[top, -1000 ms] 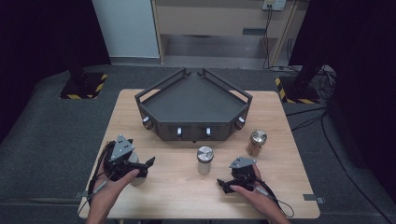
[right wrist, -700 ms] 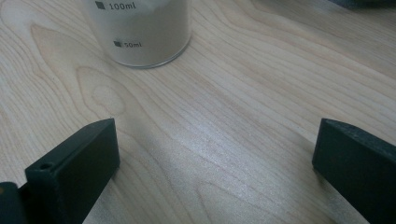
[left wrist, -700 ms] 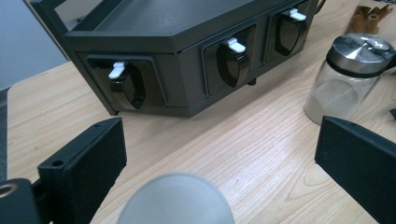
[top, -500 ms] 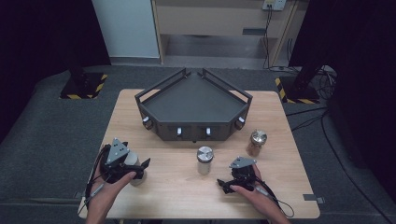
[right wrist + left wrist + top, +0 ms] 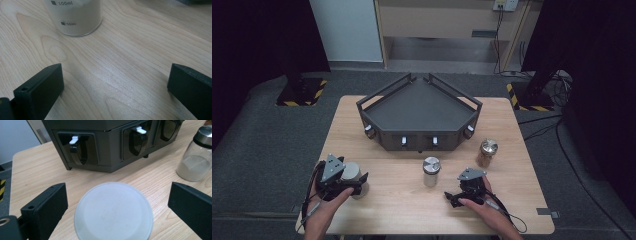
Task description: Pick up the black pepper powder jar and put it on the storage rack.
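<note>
A jar with a flat white lid (image 5: 113, 211) stands on the wooden table (image 5: 392, 200) near its front left corner. My left gripper (image 5: 118, 193) is open; its jaws stand either side of the lid with a gap on both sides. From above, the left gripper (image 5: 358, 181) sits at the white-lidded jar (image 5: 351, 170). My right gripper (image 5: 115, 80) is open over bare wood, nothing between its jaws. Ahead of it is a glass jar (image 5: 77, 17) of pale powder marked 100ml and 50ml. In the high view the right gripper (image 5: 454, 193) lies near the front edge, right of centre.
A dark five-sided rack (image 5: 419, 107) with raised rails and white-tipped levers (image 5: 74, 140) fills the table's far middle. A metal-lidded jar (image 5: 431, 170) stands in front of it. Another metal-lidded jar (image 5: 486, 152) with brownish contents stands to the right.
My left gripper has shifted slightly toward the front left of the table, staying at the white-lidded jar. The right gripper has not moved.
</note>
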A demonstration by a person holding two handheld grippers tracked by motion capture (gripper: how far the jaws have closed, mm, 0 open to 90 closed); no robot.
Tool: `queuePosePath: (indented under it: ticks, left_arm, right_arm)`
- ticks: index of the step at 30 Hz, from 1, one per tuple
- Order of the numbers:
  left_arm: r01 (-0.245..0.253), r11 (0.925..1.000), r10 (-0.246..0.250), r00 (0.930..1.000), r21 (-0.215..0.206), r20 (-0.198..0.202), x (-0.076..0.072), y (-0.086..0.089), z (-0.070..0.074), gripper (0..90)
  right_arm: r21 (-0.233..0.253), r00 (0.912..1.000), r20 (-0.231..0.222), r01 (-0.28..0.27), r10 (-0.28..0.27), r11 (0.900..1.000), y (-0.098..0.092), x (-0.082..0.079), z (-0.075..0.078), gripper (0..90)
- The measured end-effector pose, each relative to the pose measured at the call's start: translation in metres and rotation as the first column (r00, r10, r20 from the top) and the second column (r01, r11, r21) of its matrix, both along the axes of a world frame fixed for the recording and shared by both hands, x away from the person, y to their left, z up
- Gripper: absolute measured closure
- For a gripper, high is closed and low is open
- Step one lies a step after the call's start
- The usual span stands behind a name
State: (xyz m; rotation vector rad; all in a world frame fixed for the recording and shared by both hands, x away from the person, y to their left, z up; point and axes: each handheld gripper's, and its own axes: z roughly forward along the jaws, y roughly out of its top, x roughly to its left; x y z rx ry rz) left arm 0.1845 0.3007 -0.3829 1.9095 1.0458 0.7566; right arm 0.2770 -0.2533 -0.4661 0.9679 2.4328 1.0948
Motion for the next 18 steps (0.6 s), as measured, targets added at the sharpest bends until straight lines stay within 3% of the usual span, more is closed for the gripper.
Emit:
queuePosePath:
  ticks: [11,18]
  left_arm:
    - [-0.008,0.9994,0.008,1.0000,-0.033,-0.004,-0.002,0.009,-0.019,3.2]
    - [-0.016,0.9989,0.016,0.9999,-0.044,-0.002,-0.004,0.010,-0.028,10.7]
  right_arm:
    - [0.000,1.0000,0.000,0.000,0.000,1.000,0.000,0.000,0.000,0.7]
    - [0.000,1.0000,0.000,0.000,0.000,1.000,0.000,0.000,0.000,0.7]
